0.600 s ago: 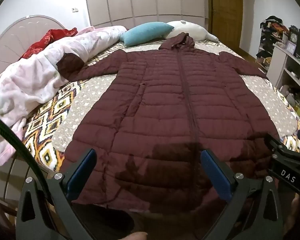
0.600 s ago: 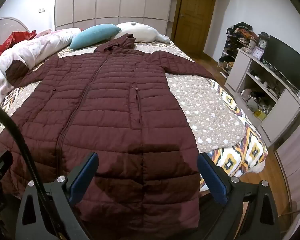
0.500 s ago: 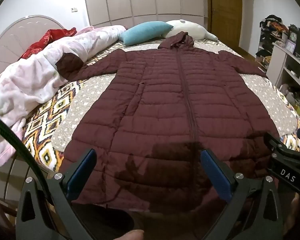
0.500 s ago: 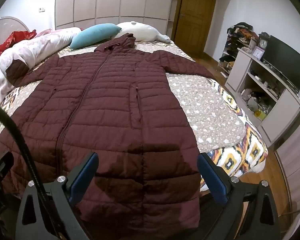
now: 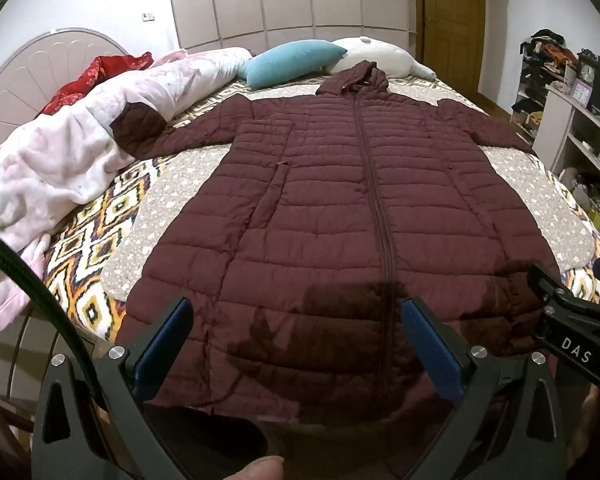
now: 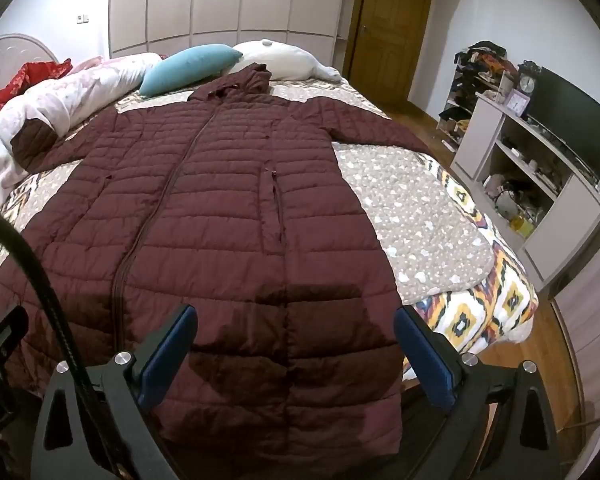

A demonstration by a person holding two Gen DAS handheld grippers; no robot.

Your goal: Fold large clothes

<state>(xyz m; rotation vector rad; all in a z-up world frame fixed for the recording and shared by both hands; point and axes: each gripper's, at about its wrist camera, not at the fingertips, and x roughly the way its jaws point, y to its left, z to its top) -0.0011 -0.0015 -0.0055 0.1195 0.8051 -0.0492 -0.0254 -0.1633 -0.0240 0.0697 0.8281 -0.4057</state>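
A long maroon quilted hooded coat [image 5: 340,208] lies flat and zipped on the bed, hood toward the pillows, sleeves spread out to both sides; it also shows in the right wrist view [image 6: 220,220]. Its hem hangs at the near bed edge. My left gripper [image 5: 296,320] is open and empty, held above the hem left of the zipper. My right gripper [image 6: 296,328] is open and empty above the hem's right part. The left sleeve's cuff rests against the pink duvet [image 5: 80,148].
The bed has a patterned cover [image 5: 100,240] and a grey dotted blanket [image 6: 420,216]. A teal pillow [image 5: 292,60] and a white pillow [image 5: 380,56] lie at the head. A shelf unit with a TV [image 6: 560,152] stands at the right. A wooden door [image 6: 392,32] is behind.
Both views have shifted very slightly; the coat and both open grippers stay as they were.
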